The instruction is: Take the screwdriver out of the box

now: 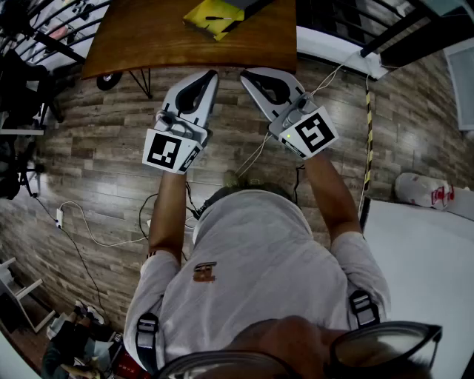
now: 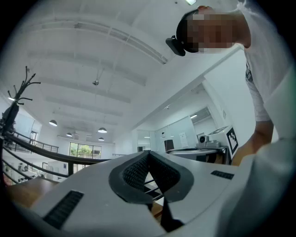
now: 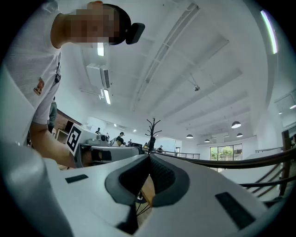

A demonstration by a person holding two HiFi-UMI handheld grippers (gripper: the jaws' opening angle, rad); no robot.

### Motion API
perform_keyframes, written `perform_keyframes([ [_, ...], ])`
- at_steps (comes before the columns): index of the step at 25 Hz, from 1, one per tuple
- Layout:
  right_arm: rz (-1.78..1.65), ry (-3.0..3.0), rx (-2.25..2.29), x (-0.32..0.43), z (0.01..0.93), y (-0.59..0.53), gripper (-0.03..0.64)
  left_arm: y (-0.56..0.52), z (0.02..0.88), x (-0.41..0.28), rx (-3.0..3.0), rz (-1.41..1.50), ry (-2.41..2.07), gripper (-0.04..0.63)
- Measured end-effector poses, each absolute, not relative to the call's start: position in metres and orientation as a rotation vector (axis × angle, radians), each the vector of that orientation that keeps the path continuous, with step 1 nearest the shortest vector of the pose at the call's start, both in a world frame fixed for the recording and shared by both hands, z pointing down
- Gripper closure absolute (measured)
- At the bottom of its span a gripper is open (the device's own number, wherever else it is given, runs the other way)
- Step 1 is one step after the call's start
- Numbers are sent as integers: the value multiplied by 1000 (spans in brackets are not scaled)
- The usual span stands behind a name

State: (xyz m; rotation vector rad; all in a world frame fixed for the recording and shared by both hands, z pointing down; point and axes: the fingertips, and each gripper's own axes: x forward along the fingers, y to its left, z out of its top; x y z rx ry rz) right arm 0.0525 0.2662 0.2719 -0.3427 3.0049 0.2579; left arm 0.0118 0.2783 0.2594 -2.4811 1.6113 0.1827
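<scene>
Right gripper [image 3: 149, 157] jaws are seen closed together, with nothing held between them. Left gripper [image 3: 135, 150] is seen just beside it at left, carried on a person's arm [image 3: 44, 136]. A coat rack [image 3: 152, 126] is seen beyond, under ceiling lamps [image 3: 236, 124].

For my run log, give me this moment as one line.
stage: box not yet reached | left gripper: shut, empty | right gripper: shut, empty | box: yellow, on table, untouched
</scene>
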Motion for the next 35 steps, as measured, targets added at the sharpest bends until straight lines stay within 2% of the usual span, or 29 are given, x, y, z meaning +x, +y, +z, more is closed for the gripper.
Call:
perform_keyframes([
  [14,220,3007,-384,37,280,264,584,278,273,-10,-2511,204,1607,577],
  [35,216,2980,-504,-16,286,254,584,269,275,-86,-2516,213,1559,576],
])
